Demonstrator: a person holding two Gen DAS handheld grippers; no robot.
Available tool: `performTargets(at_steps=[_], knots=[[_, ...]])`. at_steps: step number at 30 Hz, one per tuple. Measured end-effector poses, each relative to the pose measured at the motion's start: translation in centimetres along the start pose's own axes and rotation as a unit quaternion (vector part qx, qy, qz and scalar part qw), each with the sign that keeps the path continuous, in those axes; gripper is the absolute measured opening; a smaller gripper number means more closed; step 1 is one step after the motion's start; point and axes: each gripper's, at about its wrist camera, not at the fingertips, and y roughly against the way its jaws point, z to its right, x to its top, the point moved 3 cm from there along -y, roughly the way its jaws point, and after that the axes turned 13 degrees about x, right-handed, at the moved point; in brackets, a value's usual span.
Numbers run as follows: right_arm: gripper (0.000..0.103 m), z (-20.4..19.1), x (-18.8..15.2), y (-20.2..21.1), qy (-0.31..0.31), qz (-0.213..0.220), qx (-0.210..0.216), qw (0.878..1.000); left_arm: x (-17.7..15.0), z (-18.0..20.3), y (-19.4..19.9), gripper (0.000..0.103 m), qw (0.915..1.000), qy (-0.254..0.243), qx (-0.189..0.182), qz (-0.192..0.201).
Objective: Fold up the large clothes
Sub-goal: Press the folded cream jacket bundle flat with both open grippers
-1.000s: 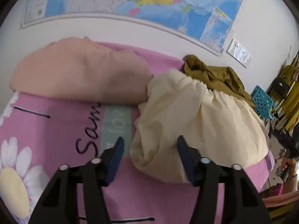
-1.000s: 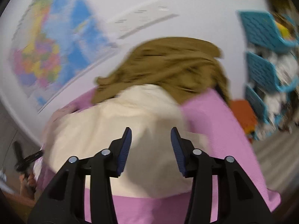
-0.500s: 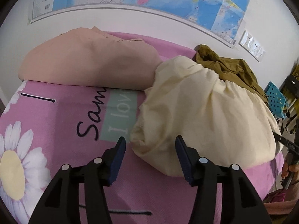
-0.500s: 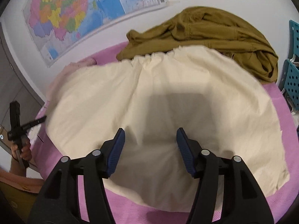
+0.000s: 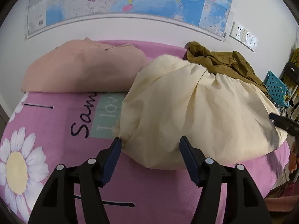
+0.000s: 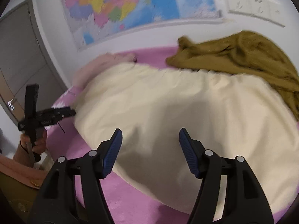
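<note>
The large cream cotton garment (image 5: 196, 115) lies bunched in a loose mound on the pink printed bedspread (image 5: 56, 123), towards its right half in the left wrist view; its gathered edge sits at the far side, against the crumpled olive-brown jacket (image 5: 224, 63) by the wall; its left side overlaps the edge of the folded peach-pink garment (image 5: 84, 71) that lies at the far left of the bed.

Left tool (image 5: 150, 147) is spread wide, nothing between the blue pads; it sits low at the near left corner of the cream garment; the left pad (image 5: 114, 153) is right at a puckered corner of the cloth, contact cannot be told; the right pad is over the cloth's near fold.

Right tool (image 6: 150, 140) is also spread wide and holds nothing; it hovers over the near part of the cream garment (image 6: 177, 112), which casts a dark shadow below it; the view is motion-blurred; the olive jacket (image 6: 243, 56) is at the far right, the peach garment (image 6: 104, 63) at the far left; the left tool (image 6: 46, 115) shows at the left edge, in the person's hand.

Bedspread carries a white daisy print (image 5: 16, 158) and dark script lettering; a coloured wall map (image 5: 130, 1) hangs above the bed, white wall sockets (image 5: 243, 36) to its right; blue perforated plastic crates (image 5: 276, 89) stand at the far right.
</note>
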Motion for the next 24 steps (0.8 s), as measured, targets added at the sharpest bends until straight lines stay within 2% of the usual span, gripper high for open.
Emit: performTargets(at_steps=[2, 6, 9, 10, 12, 14, 16, 18, 21, 23, 24], knots=[[0.064, 0.1, -0.6, -2.2, 0.001, -0.033, -0.018, 0.999, -0.2, -0.2, -0.1, 0.063, 1.0, 0.005, -0.002, -0.004], [0.067, -1.2, 0.2, -2.2, 0.019, -0.025, -0.031, 0.999, -0.9, -0.8, 0.0, 0.064, 0.9997, 0.015, -0.016, -0.012], [0.072, -4.4, 1.2, -1.8, 0.071, -0.015, -0.005, 0.997, -1.4, -1.2, 0.1, 0.064, 0.9984, 0.026, -0.044, -0.026], [0.079, -5.6, 1.4, -2.1, 0.094, -0.021, 0.002, 0.995, -1.6, -1.3, 0.2, 0.064, 0.9979, 0.029, -0.05, -0.029], [0.082, -7.8, 1.3, -3.1, 0.137, -0.036, 0.008, 0.99, -1.8, -1.2, 0.2, 0.064, 0.9971, 0.032, -0.06, -0.034], [0.082, -9.7, 0.7, -4.7, 0.182, -0.06, 0.006, 0.981, -2.1, -1.1, 0.3, 0.064, 0.9961, 0.035, -0.071, -0.038], [0.083, -11.1, 0.0, -6.5, 0.224, -0.081, -0.012, 0.971, -2.4, -0.9, 0.6, 0.064, 0.995, 0.04, -0.082, -0.042], [0.083, -11.7, -0.9, -8.6, 0.256, -0.107, -0.026, 0.96, -2.8, -0.7, 0.9, 0.069, 0.9931, 0.045, -0.098, -0.045], [0.087, -12.1, -2.4, -10.8, 0.314, -0.124, -0.077, 0.938, -3.4, -0.3, 0.9, 0.069, 0.9891, 0.052, -0.125, -0.058], [0.08, -12.2, -3.3, -11.1, 0.342, -0.121, -0.104, 0.926, -3.6, 0.1, 0.7, 0.069, 0.9869, 0.054, -0.137, -0.067], [0.075, -12.0, -3.3, -11.2, 0.343, -0.117, -0.114, 0.925, -3.6, 0.5, 0.5, 0.069, 0.9854, 0.055, -0.145, -0.07]])
